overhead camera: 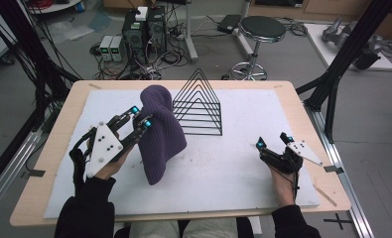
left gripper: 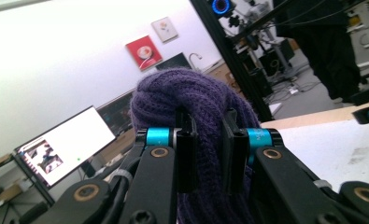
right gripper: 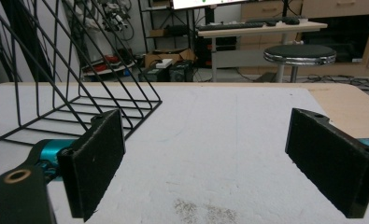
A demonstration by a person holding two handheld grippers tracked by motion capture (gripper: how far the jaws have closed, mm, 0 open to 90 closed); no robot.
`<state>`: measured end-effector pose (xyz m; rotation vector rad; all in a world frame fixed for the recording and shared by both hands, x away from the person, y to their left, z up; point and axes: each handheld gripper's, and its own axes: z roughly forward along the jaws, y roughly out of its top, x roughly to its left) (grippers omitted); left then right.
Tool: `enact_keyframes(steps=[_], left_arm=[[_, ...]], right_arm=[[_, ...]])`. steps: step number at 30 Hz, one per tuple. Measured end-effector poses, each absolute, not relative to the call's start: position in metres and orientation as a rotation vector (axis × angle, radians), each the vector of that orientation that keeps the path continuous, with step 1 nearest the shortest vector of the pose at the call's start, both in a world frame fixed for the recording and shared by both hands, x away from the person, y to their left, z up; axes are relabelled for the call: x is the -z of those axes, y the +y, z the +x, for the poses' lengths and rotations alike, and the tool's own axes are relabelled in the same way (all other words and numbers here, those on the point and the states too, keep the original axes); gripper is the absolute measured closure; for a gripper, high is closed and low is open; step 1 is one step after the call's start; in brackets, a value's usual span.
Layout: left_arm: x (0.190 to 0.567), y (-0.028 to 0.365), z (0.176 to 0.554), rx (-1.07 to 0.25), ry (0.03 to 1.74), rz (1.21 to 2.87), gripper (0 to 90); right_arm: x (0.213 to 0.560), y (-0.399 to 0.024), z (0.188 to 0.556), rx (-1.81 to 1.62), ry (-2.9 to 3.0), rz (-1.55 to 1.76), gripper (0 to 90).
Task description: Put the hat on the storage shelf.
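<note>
On the white mat point(overhead camera: 223, 163) near the table's far-left part, the left gripper point(overhead camera: 140, 118) pinches the purple knit hat point(overhead camera: 160, 130) aloft beside the wire rack point(overhead camera: 199, 104), right gripper point(overhead camera: 273, 140) agape, so sagging knit could snag the wires.

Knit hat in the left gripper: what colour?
Dark purple, ribbed knit hat; clearest in the left gripper view.

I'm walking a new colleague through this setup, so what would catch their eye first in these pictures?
First the purple knitted hat, lifted off the white mat left of centre, pinched in the left gripper. Just behind it stands a black wire rack with triangular dividers. The right gripper rests open near the table's right edge, with nothing between its pads.
</note>
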<state>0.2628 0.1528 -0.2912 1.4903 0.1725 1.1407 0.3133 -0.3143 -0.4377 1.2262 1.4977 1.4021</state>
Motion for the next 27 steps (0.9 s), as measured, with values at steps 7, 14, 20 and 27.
enact_keyframes(steps=[7,14,20,27], left_arm=[[0.286,0.147,0.260,-1.078,0.103,1.466,79.2],[0.288,0.145,0.268,-1.007,0.088,1.448,79.2],[0.287,0.144,0.272,-0.932,0.074,1.432,79.2],[0.283,0.146,0.272,-0.855,0.050,1.396,79.3]], right_arm=[[0.436,-0.311,0.312,-1.460,1.514,1.166,11.2],[0.430,-0.296,0.312,-1.625,1.566,1.091,11.2],[0.414,-0.279,0.318,-1.783,1.640,0.975,11.2],[0.402,-0.252,0.323,-1.857,1.765,0.794,11.2]])
